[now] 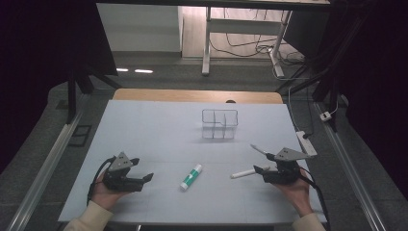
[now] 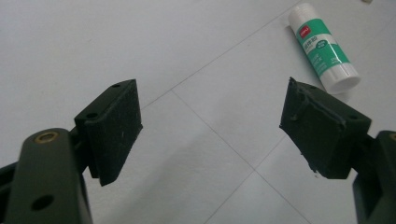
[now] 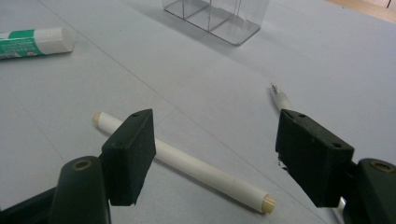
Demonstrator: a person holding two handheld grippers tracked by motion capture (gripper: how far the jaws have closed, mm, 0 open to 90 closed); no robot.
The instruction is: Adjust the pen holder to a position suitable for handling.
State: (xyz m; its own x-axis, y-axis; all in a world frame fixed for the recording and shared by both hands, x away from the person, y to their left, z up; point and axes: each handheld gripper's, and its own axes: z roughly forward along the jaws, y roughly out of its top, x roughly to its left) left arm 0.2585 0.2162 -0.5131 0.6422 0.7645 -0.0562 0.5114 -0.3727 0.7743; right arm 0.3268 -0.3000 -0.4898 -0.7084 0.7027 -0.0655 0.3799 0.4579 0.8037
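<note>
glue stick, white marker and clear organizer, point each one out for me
glue stick (image 1: 191, 176), high view, on its green label
white marker (image 3: 187, 164), right gripper view, mid barrel
clear organizer (image 1: 220, 117), high view, on its top rim

A glue stick (image 1: 191, 176) lies near the table's (image 1: 144, 125) front edge. The 2 grippers, left (image 1: 144, 171) and right (image 1: 262, 162), flank it, jaws apart.

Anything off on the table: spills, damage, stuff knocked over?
Nothing stands out. The clear organizer stands upright, with nothing visible inside it. The glue stick, white marker and pen lie loose on the table, apart from each other. No spill or visible breakage. The left gripper and right gripper are open.
</note>
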